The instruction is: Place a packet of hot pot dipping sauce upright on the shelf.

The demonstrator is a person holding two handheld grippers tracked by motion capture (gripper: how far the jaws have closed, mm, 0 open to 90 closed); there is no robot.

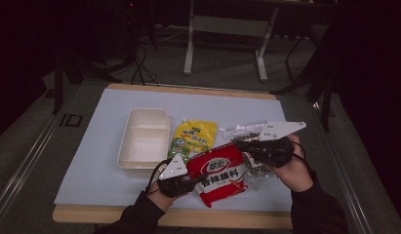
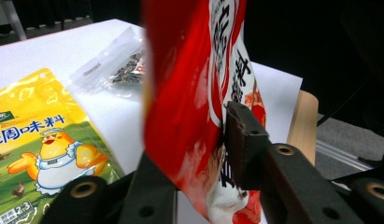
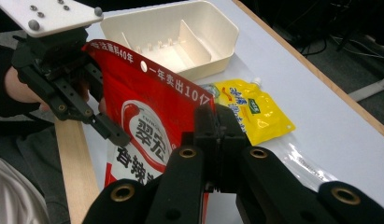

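A red seasoning packet with white label and black characters is held up off the table between both grippers. My left gripper is shut on its lower left edge; in the left gripper view the packet is pinched between the jaws. My right gripper is shut on the packet's upper right edge, and its own view shows the jaws pressed together on the packet. The left gripper also appears there, at the packet's far side.
A white two-compartment container stands at mid-left on the pale blue mat. A yellow sauce pouch lies beside it. A clear bag with dark contents lies under the right gripper. The wooden table edge runs along the front.
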